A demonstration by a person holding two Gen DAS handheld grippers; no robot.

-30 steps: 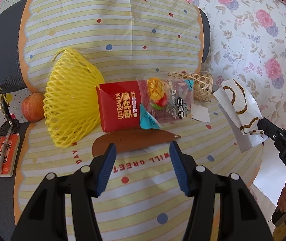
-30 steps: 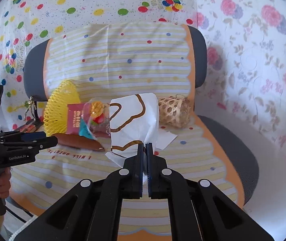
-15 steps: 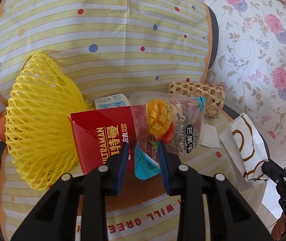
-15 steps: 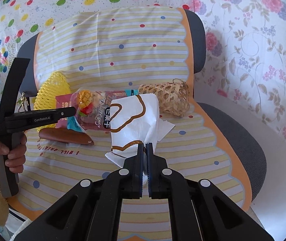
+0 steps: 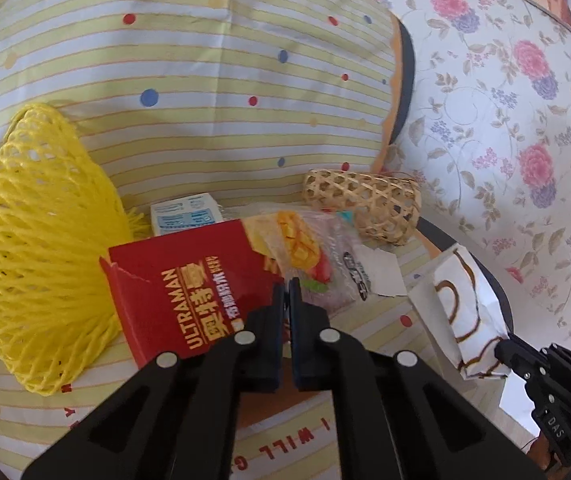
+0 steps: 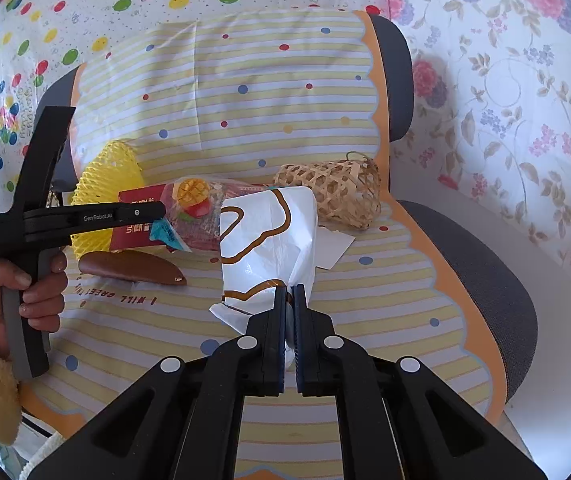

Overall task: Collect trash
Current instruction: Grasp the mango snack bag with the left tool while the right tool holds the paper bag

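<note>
A clear fruit-snack wrapper [image 5: 325, 256] [image 6: 201, 208] with a mango picture lies on the striped chair seat, partly over a red ULTRAMAN box [image 5: 189, 292]. My left gripper [image 5: 287, 284] [image 6: 157, 212] is shut, its pads pinching the wrapper's near teal corner beside the box. Further right, my right gripper [image 6: 289, 290] [image 5: 503, 348] is shut on the lower edge of a white paper bag [image 6: 269, 236] [image 5: 457, 300] with brown lines, which stands up from the seat.
A yellow foam net [image 5: 41, 240] leans at the left. Behind the wrapper sit a woven bamboo basket [image 5: 365, 208] and a small blue-white carton [image 5: 183, 214]. A brown leather case [image 6: 129, 266] and a white paper scrap [image 6: 333, 248] lie on the striped cloth [image 6: 365, 320].
My left gripper moved forward over the brown case to the wrapper and its jaws went from wide open to shut on the wrapper's corner. The right gripper kept its hold on the white bag.
</note>
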